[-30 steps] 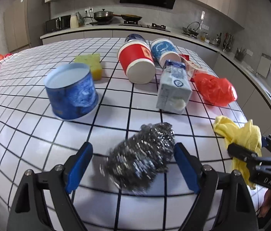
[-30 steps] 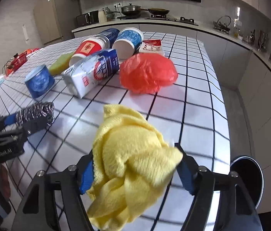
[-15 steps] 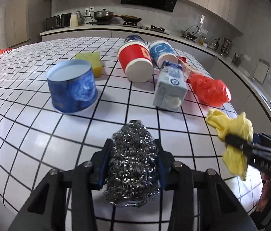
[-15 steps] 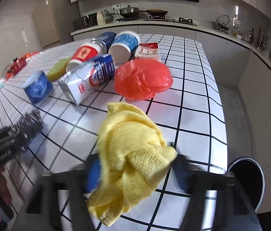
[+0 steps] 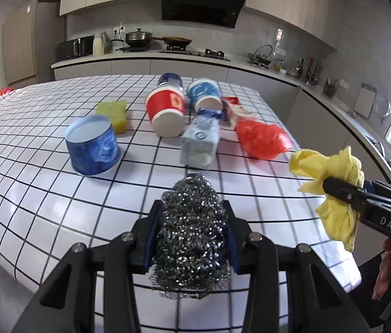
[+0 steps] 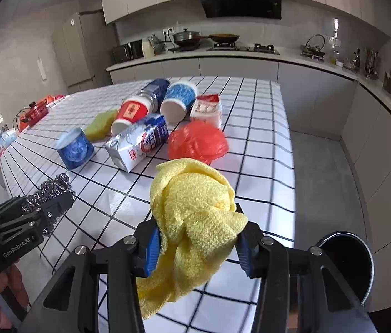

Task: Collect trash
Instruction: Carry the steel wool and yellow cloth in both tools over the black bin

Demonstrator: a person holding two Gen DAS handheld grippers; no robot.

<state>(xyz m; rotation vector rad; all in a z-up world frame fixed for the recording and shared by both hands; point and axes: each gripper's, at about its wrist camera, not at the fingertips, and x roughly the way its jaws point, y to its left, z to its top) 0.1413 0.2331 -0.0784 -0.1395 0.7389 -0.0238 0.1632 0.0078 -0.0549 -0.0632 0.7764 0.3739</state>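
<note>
The right gripper (image 6: 195, 238), closing on a crumpled yellow cloth (image 6: 192, 216), is nearer the round dark bin (image 6: 345, 263) – low to its right.

1. Steel wool ball (image 5: 192, 230): shiny grey tangle, pinched in your left tool (image 5: 192, 238), lifted off the desk (image 5: 29, 172).
2. Yellow cloth (image 6: 195, 216): crumpled, clamped in your right tool (image 6: 195, 238) as its jaws close, tail hanging below.
3. On the desk, tipped over: red cup (image 5: 165, 111), blue-white cup (image 5: 203, 94), milk carton (image 5: 199, 144), blue tub (image 5: 92, 147).
4. Red plastic bag (image 5: 260, 138): scrunched, right of the carton.
</note>
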